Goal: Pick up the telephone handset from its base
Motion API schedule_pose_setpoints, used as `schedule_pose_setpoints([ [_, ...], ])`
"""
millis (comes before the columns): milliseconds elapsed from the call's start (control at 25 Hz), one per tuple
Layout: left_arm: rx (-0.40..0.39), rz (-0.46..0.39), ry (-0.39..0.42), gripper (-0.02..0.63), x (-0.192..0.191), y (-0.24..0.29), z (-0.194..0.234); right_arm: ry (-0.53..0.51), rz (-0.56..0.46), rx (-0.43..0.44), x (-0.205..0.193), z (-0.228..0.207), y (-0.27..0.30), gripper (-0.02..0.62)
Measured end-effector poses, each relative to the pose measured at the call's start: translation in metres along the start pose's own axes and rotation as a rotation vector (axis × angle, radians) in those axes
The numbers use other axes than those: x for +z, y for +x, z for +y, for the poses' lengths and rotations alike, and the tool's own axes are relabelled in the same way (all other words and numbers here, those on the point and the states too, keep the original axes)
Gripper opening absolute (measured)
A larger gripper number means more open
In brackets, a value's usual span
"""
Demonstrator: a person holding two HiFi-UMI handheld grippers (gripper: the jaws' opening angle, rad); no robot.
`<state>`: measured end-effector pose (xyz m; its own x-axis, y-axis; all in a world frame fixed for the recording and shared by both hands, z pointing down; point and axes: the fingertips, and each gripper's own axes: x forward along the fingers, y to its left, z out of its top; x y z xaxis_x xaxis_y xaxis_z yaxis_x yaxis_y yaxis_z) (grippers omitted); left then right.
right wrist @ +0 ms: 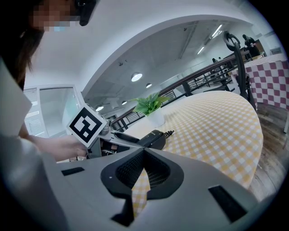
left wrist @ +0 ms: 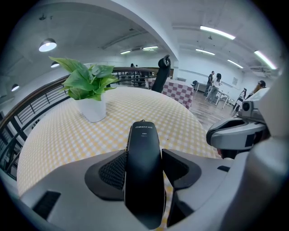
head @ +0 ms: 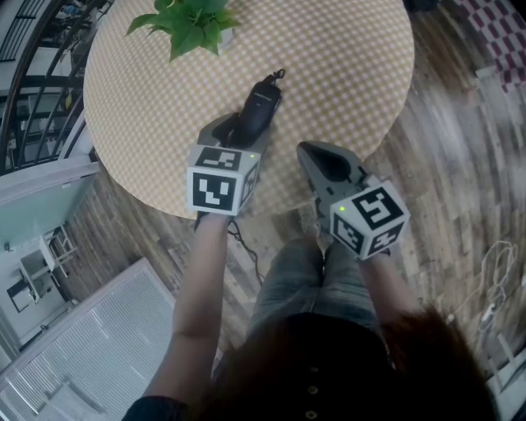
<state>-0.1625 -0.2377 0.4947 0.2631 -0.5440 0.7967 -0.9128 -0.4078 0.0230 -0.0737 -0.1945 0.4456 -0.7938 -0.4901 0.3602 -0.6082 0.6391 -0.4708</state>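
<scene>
Handset [head: 260, 105] sits clamped between the left gripper [left wrist: 144, 168] pads, over the near table edge; we see no base. Right gripper [right wrist: 143, 153], just right of it, is closed on nothing. We judge the curly cord [head: 279, 76] could snag and tug the handset loose. Round yellow-checked table [head: 362, 74], potted plant [head: 191, 23] far left, wood floor [head: 460, 164], railing [head: 33, 74] left.

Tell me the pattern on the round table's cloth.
The tablecloth has a yellow-and-white check, clearest in the head view.
</scene>
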Motion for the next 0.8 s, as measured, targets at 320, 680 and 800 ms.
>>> schedule_pose_setpoints([
  [320, 0.012, 0.007, 0.028, 0.254, -0.001, -0.002, 0.000, -0.004, -0.006, 0.002, 0.002, 0.003, -0.002, 0.009],
  [680, 0.009, -0.015, 0.018, 0.252, -0.001, -0.009, -0.003, -0.011, -0.022, -0.016, 0.008, 0.004, -0.008, 0.009],
  [800, 0.006, -0.024, 0.010, 0.252, -0.001, -0.011, -0.004, -0.012, -0.030, -0.015, 0.010, 0.006, -0.011, 0.009],
])
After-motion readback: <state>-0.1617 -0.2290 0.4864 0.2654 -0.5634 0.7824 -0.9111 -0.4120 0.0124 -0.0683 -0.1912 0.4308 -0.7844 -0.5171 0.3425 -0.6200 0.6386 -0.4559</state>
